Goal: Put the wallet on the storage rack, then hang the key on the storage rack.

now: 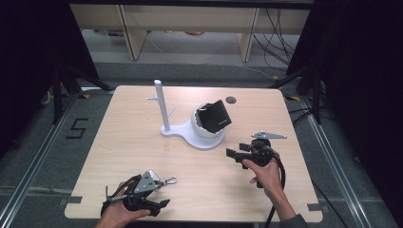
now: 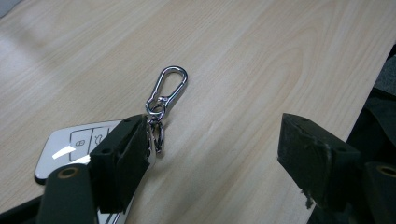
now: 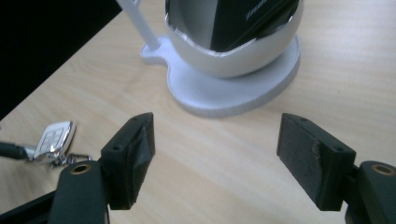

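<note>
light wood table [image 1: 142, 142] sitting on a grey floor with dark curtains on both sides, some cables and table legs further back.

main thing near the front left edge is a car key fob [image 2: 70, 144], white/silver with button icons, lying flat on the wood. a short ring chain runs off it to a silver carabiner clip [image 2: 169, 88] that also lies flat on the table, pointing away from the fob. the left gripper [image 2: 219, 149] is right over it, jaws spread wide apart, nothing clamped. one jaw sits over the edge of the fob where the chain starts, can't tell if it's actually touching. the other jaw is well off to the side over bare wood.

right gripper [image 3: 217, 149] is over on the right half of the table, held in a hand [image 1: 266, 173], jaws also wide apart with only bare table between them. it's facing the white stand [image 3: 233, 88].

that stand is mid-table: flat white base, a thin upright post [image 1: 160, 104] with little pegs, and a rounded bowl holding a black boxy thing [image 1: 216, 116] tilted in it. small dark round disc [image 1: 231, 99] on the table behind it.
</note>
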Tool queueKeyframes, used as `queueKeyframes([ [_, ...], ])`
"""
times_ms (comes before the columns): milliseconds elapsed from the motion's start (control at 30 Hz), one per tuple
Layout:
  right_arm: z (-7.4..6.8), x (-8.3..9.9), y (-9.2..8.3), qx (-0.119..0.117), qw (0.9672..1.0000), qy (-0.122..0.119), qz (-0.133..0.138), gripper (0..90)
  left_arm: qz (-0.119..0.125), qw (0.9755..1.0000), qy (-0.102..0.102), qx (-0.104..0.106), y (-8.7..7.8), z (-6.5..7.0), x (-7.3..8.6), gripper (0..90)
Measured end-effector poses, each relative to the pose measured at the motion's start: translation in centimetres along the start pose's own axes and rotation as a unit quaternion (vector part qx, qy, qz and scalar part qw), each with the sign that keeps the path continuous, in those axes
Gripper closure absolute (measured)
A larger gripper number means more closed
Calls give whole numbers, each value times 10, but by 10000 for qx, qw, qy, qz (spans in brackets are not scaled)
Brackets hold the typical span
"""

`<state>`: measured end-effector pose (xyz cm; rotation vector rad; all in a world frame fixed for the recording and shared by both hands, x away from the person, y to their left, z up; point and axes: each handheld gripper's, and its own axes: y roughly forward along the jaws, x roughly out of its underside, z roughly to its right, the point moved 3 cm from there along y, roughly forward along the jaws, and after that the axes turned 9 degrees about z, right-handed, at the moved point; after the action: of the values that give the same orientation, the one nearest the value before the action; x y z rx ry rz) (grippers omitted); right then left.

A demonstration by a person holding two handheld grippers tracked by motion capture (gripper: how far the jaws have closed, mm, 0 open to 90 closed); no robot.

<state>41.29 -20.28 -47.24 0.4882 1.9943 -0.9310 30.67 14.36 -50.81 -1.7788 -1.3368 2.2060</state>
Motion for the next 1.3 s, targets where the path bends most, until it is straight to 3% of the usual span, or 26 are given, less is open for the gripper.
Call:
queueKeyframes([
  [33, -2, 3, 0, -7, 10000, -52, -35, 266, 25, 10000, -34, 39, 0, 0, 0, 238],
  [67, -6, 7, 0, 19, 9999, 121, -110, 253, 37, 10000, -46, 37, 0, 0, -1, 236],
  [100, -3, 9, 0, 10, 9999, -97, -109, 243, 58, 9999, -158, 19, 1, 1, -1, 233],
  [233, -7, 20, -2, -18, 9996, -183, -213, 230, 17, 10000, -85, 12, 1, -2, -1, 221],
  [300, -9, 24, -4, -57, 9995, -194, -242, 228, 48, 9998, -217, 13, 2, -1, -2, 218],
  [333, -10, 26, -5, -54, 9994, -184, -290, 227, 52, 9999, -125, 5, 2, -3, -3, 217],
  [400, -10, 30, -7, -107, 9995, -205, -227, 226, 64, 9997, -216, -10, 3, -3, -3, 216],
  [433, -11, 33, -7, -124, 9995, -176, -242, 223, 46, 9999, -129, -45, 3, -5, -3, 216],
  [533, -13, 41, -10, -166, 9993, -187, -292, 203, 60, 9998, -197, -31, 4, -4, -3, 215],
  [567, -16, 44, -11, -146, 9994, -83, -317, 196, 83, 9999, -112, -2, 4, -5, -4, 215],
  [600, -15, 46, -11, -182, 9992, -206, -301, 180, 89, 9999, -130, 39, 4, -4, -4, 215],
  [733, -20, 55, -13, -275, 9984, -143, -476, 157, 54, 10000, -76, 0, 4, -6, -4, 215],
  [800, -22, 58, -15, -276, 9981, -258, -490, 157, 70, 9998, -168, -26, 4, -5, -3, 215],
  [867, -26, 61, -17, -350, 9975, -266, -562, 157, 71, 9999, -119, 18, 2, -5, -2, 215],
  [967, -30, 67, -19, -304, 9965, -420, -651, 158, 57, 9998, -169, -60, 1, -5, 0, 215],
  [1033, -37, 72, -21, -368, 9960, -174, -798, 161, 74, 9997, -210, -76, 0, -5, 1, 215],
  [1167, -39, 79, -23, -356, 9949, -294, -901, 163, 70, 9996, -265, -103, -2, -7, 3, 215],
  [1200, -37, 79, -24, -339, 9937, -498, -943, 163, 49, 9996, -232, -157, -2, -8, 3, 215],
  [1233, -40, 81, -24, -360, 9942, -323, -957, 163, 84, 9995, -262, -176, -2, -9, 4, 215],
  [1300, -37, 83, -24, -437, 9930, -441, -1009, 164, 61, 9994, -250, -229, -2, -11, 5, 215],
])
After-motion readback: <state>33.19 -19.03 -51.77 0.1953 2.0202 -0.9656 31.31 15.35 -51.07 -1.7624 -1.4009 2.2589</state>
